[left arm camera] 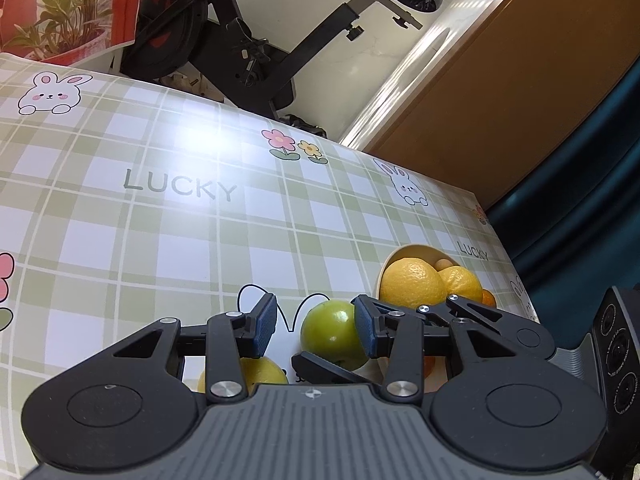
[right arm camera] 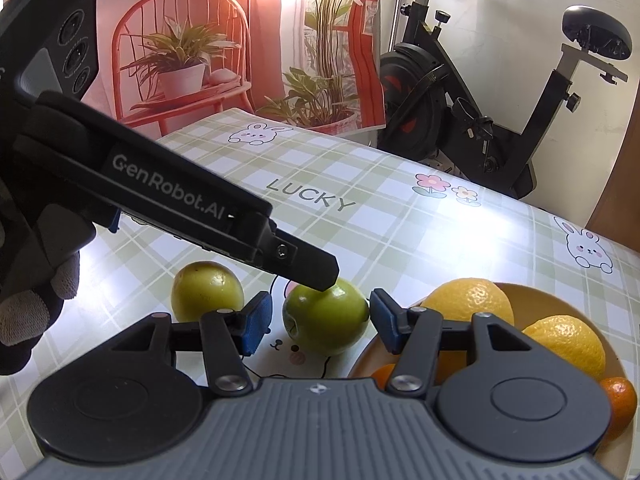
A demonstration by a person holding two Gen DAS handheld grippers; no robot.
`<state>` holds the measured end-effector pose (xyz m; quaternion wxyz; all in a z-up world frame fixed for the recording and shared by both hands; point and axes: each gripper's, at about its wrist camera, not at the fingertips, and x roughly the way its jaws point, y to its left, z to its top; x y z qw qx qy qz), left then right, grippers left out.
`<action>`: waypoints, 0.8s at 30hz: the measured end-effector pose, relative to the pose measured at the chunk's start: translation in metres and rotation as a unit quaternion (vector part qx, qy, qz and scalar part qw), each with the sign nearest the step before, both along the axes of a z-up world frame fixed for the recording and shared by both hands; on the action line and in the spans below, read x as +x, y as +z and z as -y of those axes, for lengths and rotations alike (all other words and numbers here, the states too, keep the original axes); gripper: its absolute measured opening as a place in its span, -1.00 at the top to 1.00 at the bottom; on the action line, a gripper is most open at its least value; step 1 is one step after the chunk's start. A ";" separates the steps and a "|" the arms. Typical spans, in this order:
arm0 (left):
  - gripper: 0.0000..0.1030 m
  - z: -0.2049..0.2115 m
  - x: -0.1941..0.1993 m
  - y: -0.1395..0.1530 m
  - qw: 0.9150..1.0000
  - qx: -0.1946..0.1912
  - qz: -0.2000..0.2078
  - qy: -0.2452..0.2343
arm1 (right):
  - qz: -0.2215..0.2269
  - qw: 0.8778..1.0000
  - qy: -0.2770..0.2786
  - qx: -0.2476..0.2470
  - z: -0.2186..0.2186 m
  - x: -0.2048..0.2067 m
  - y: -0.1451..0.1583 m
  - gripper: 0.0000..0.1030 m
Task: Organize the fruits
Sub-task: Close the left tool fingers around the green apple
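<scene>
A green apple [right arm camera: 326,320] lies on the checked tablecloth, just left of a cream bowl [right arm camera: 536,294]. My right gripper [right arm camera: 320,322] straddles the apple; its jaws are opening, and both blue pads stand slightly clear of the fruit. My left gripper [right arm camera: 320,274] reaches in from the left, one fingertip at the apple's top; I cannot tell whether it touches. In the left wrist view the left gripper [left arm camera: 316,326] is open, with the apple [left arm camera: 330,334] beyond its pads. A second yellowish-green apple [right arm camera: 206,296] sits further left. The bowl holds two big yellow citrus fruits [right arm camera: 472,300] and small tangerines [right arm camera: 620,404].
A gloved hand [right arm camera: 24,300] holds the left gripper. The tablecloth [left arm camera: 160,220] stretches away beyond the fruit. An exercise bike [right arm camera: 460,112] stands past the table's far edge, beside a backdrop printed with plants [right arm camera: 180,60]. A wooden door [left arm camera: 500,80] is at the right.
</scene>
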<state>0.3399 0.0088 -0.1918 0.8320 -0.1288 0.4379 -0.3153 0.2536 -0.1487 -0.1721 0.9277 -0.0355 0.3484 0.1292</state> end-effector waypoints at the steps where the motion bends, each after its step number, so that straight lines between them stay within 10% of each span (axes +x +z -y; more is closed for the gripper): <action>1: 0.13 0.000 0.000 0.000 1.000 0.000 0.000 0.000 | -0.004 1.000 0.002 0.002 -0.001 0.001 -0.001 -0.13; 24: 0.07 -0.007 -0.012 0.004 0.999 0.019 0.013 -0.025 | -0.021 0.999 0.017 0.028 -0.005 -0.019 -0.006 -0.03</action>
